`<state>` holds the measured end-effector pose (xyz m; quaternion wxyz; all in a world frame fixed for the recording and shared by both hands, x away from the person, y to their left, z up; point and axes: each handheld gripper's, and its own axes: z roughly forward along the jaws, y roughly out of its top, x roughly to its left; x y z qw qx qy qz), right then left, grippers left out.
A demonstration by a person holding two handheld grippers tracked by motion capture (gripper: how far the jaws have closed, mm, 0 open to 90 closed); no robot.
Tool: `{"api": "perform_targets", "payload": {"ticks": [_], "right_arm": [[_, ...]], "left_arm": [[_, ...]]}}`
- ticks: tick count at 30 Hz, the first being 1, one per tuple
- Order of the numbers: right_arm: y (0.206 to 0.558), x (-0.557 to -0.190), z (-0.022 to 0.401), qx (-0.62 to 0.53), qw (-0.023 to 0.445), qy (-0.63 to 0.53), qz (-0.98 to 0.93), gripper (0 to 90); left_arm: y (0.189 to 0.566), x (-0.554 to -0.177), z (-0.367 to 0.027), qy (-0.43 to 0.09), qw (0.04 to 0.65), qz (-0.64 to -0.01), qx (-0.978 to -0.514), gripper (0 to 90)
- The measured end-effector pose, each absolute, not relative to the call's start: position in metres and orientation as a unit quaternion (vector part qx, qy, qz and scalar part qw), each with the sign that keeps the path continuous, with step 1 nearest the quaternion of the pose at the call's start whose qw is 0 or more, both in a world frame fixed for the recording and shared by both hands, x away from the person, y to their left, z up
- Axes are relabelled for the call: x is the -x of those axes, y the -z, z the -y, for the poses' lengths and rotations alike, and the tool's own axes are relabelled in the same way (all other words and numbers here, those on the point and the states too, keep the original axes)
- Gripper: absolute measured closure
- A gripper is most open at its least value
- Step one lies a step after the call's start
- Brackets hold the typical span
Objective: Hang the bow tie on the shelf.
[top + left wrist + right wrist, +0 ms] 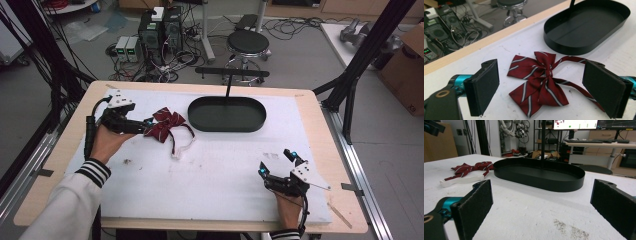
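A dark red bow tie [164, 124] with thin white stripes lies on the white table cover, its white strap [183, 148] trailing toward the near side. My left gripper [146, 125] is open right at the bow's left edge; in the left gripper view the bow tie [540, 80] lies between the wide-apart jaws. A black oval tray [227, 114] with an upright post sits empty at the far middle. My right gripper [278, 162] is open near the front right, pointing at the tray [541, 176], with the bow tie [471, 168] far off to its left.
The white table cover [215, 170] has small dark specks near the right gripper. Past the table's far edge stand a black stool [247, 45], computer towers [160, 30] and tangled cables. A black frame post [367, 50] rises at the right.
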<state>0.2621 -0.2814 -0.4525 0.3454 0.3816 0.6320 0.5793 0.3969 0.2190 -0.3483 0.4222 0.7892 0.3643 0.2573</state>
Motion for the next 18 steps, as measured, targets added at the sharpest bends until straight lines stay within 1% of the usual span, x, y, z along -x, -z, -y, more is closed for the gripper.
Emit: {"api": "perform_targets", "payload": {"ticks": [2, 5, 8, 14, 17, 18], "right_arm": [[0.452, -0.262, 0.281, -0.382, 0.344, -0.578, -0.634, 3.2], [0.452, -0.262, 0.281, -0.383, 0.344, -0.579, -0.633, 3.2], [0.452, -0.262, 0.281, -0.386, 0.342, -0.579, -0.631, 3.3], [0.452, -0.262, 0.281, -0.381, 0.347, -0.577, -0.634, 3.2], [0.452, -0.262, 0.281, -0.385, 0.343, -0.579, -0.632, 3.2], [0.453, -0.262, 0.282, -0.385, 0.342, -0.58, -0.631, 3.2]], "left_arm": [[0.346, -0.407, -0.21, -0.258, 0.405, -0.357, -0.801, 15.2], [0.346, -0.414, -0.206, -0.25, 0.401, -0.358, -0.806, 16.6], [0.346, -0.427, -0.198, -0.242, 0.383, -0.353, -0.819, 17.4], [0.347, -0.438, -0.189, -0.222, 0.355, -0.366, -0.831, 17.4], [0.347, -0.444, -0.185, -0.219, 0.341, -0.371, -0.836, 21.0], [0.347, -0.446, -0.183, -0.219, 0.337, -0.373, -0.836, 20.8]]}}
